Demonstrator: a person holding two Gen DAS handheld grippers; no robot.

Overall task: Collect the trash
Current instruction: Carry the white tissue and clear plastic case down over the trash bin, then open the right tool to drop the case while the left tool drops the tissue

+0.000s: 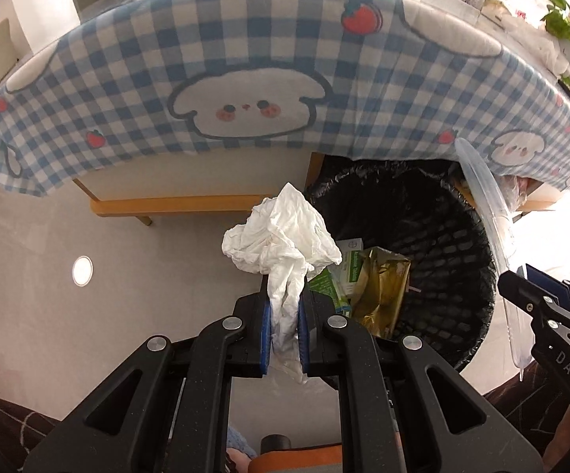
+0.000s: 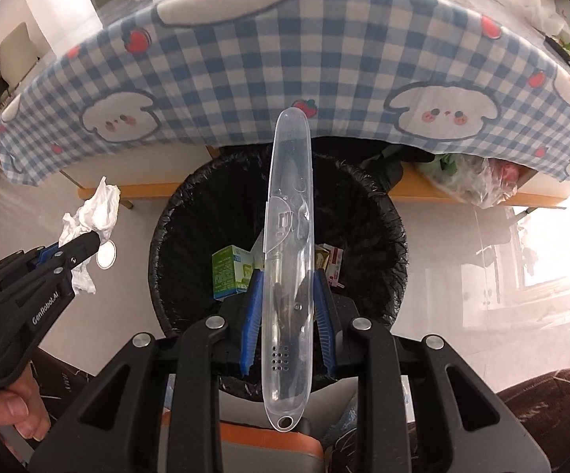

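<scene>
My left gripper (image 1: 285, 325) is clamped tight on a crumpled white tissue (image 1: 281, 236), held above the floor just left of the black-lined trash bin (image 1: 442, 236). My right gripper (image 2: 286, 315) pinches a clear plastic toothbrush case (image 2: 288, 260) narrow across its lower half; the case stands lengthwise over the bin mouth. Inside the bin I see a green box (image 2: 231, 272) and a gold wrapper (image 1: 381, 287). A blue checked tablecloth (image 1: 245, 59) hangs behind. A hand (image 2: 12, 406) grips the left handle.
</scene>
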